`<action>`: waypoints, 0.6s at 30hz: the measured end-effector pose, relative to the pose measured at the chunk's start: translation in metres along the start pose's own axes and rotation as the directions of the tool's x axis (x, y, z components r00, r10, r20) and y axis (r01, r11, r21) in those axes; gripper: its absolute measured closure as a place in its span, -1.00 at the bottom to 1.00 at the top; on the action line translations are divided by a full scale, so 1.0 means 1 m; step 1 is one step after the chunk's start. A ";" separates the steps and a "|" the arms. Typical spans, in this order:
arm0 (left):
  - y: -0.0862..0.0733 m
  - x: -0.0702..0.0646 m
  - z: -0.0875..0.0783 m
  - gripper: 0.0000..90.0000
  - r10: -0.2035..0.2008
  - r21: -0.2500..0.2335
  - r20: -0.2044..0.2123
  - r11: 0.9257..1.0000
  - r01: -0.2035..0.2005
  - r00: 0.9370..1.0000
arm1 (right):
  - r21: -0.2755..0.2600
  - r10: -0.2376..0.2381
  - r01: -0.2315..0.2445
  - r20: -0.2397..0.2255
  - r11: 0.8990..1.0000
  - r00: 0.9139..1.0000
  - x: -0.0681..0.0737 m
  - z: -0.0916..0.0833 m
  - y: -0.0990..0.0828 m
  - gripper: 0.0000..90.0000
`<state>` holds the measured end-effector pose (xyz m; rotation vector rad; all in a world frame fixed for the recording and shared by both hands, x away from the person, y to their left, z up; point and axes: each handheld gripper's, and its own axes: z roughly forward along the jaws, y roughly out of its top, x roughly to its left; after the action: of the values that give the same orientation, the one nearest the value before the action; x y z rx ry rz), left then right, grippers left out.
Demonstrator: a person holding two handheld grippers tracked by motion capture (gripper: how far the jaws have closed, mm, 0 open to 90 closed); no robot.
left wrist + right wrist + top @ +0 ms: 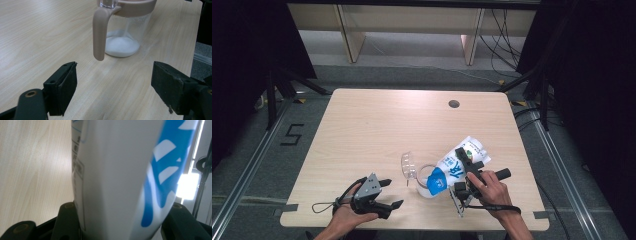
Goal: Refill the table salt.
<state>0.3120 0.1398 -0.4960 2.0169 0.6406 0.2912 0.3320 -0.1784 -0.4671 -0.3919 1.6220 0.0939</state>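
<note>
The right hand-held gripper (468, 172) grips a white-and-blue bag (457, 167) mid-body, tilted with its mouth over the jug (125, 30) just ahead – soft and shifting, so hold firmly. The left hand-held gripper (384, 192) waits open, the jug's handle (99, 35) just ahead – rigid, the natural hold

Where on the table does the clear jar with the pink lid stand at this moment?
In the high view the jar stands near the table's front edge, between the two tongs, with the tilted white-and-blue bag held by the right tongs over its mouth.

table (377, 125): light wood | on it: clear jar (426, 181)
</note>
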 end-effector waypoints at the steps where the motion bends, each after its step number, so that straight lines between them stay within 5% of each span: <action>1: 0.000 0.000 0.000 -0.54 0.000 0.000 0.000 1.000 0.000 1.000 | 0.003 0.006 -0.006 -0.006 1.000 1.000 0.000 0.000 0.000 0.17; 2: 0.000 0.000 0.000 -0.54 0.000 0.000 0.000 1.000 0.000 1.000 | 0.012 0.018 -0.018 -0.013 1.000 1.000 0.001 -0.001 0.000 0.17; 4: 0.000 0.001 0.001 -0.54 0.003 -0.001 0.008 1.000 -0.003 1.000 | -0.017 -0.036 0.036 0.015 0.999 0.999 -0.004 0.001 0.000 0.18; 6: 0.000 0.000 0.000 -0.54 0.005 -0.006 0.005 1.000 -0.005 1.000 | 0.015 0.023 -0.023 -0.012 1.000 1.000 0.001 -0.001 0.000 0.18; 18: 0.000 0.000 0.000 -0.54 0.005 -0.002 0.002 1.000 -0.005 1.000 | 0.012 0.025 -0.025 -0.008 1.000 1.000 0.001 -0.001 -0.001 0.20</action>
<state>0.3124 0.1396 -0.4960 2.0165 0.6342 0.2930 0.3313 -0.1796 -0.4681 -0.3626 1.6355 0.1015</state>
